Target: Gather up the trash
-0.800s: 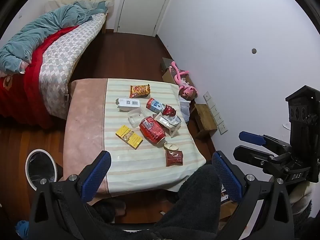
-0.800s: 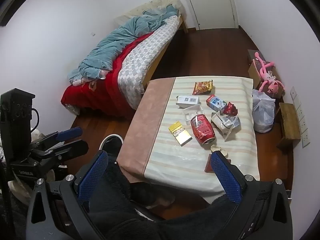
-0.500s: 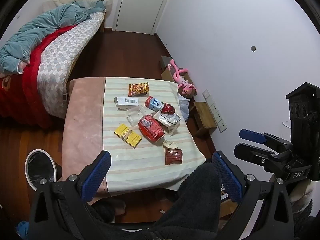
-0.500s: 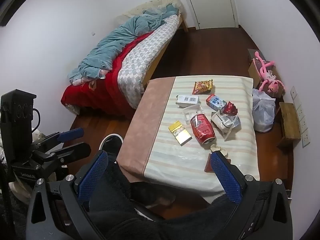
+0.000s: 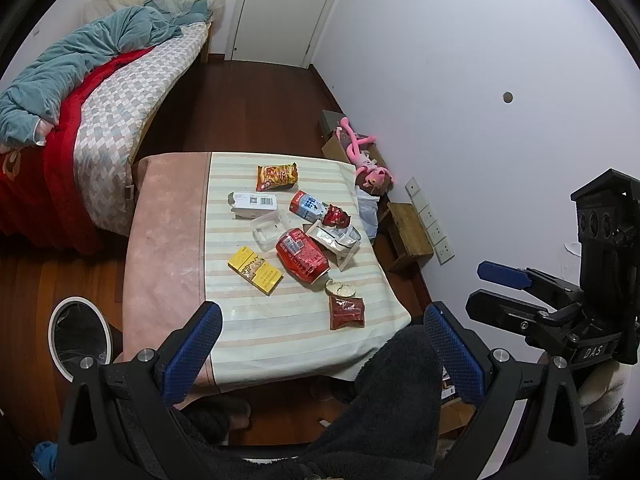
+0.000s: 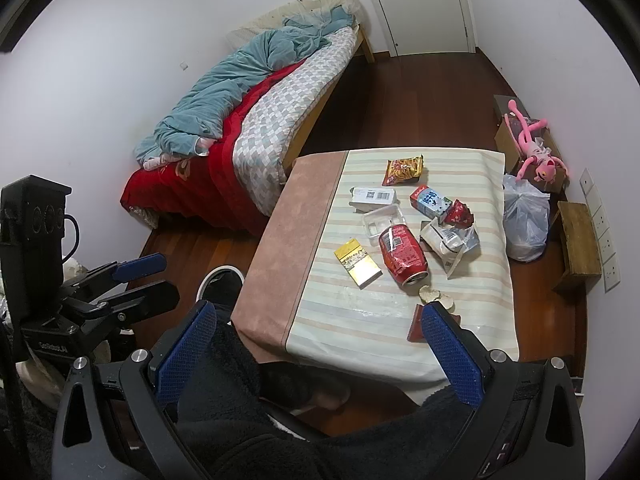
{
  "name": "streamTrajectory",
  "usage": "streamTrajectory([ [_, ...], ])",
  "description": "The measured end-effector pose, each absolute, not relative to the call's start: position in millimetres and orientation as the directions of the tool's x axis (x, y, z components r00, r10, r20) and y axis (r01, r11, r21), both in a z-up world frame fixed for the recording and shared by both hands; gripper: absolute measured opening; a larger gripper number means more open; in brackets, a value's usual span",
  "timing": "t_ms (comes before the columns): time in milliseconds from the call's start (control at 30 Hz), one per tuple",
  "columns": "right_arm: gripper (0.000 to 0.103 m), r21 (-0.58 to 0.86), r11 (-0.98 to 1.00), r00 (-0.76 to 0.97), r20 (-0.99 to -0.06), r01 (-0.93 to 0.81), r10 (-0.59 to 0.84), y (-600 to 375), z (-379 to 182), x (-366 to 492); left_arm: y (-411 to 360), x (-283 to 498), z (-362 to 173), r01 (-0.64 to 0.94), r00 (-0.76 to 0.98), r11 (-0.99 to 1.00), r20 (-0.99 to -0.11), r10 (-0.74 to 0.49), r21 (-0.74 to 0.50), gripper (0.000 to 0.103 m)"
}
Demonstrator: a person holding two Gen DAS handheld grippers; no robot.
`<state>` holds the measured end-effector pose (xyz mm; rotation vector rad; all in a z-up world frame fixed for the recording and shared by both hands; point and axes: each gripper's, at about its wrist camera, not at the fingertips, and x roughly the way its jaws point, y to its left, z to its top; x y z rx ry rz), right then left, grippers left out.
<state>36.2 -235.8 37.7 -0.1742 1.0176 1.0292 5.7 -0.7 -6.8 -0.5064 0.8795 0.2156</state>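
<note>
Trash lies on a cloth-covered table (image 5: 280,328) (image 6: 360,332): a crushed red can (image 5: 301,256) (image 6: 402,255), a yellow box (image 5: 255,270) (image 6: 357,263), an orange snack bag (image 5: 277,176) (image 6: 404,170), a white box (image 5: 254,203), a clear plastic tray (image 5: 271,229), a milk carton (image 5: 308,206) (image 6: 430,201), a white wrapper (image 5: 336,240) and a small red packet (image 5: 347,311). A bin (image 5: 78,338) stands on the floor left of the table. My left gripper (image 5: 322,356) and right gripper (image 6: 316,356) are both open and empty, held high before the table's near edge.
A bed (image 5: 100,92) (image 6: 260,92) with teal and red blankets lies to the left. A pink plush toy (image 5: 366,160) in a box, a plastic bag (image 6: 526,220) and a wooden stool (image 5: 410,232) stand by the right wall. A door (image 5: 280,8) is at the back.
The left wrist view has drifted slightly, so the table sits a little higher and further left. Both grippers remain open and nothing on the table has moved.
</note>
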Motion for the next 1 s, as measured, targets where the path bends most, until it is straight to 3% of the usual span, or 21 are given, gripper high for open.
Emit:
streamTrajectory([
  [1000, 0.103, 0.309, 0.546, 0.130, -0.772, -0.779, 0.622, -231.6, 36.7, 40.5, 7.0, 0.5, -4.4, -0.397, 0.626, 0.857, -0.780, -0.009, -0.329, 0.103],
])
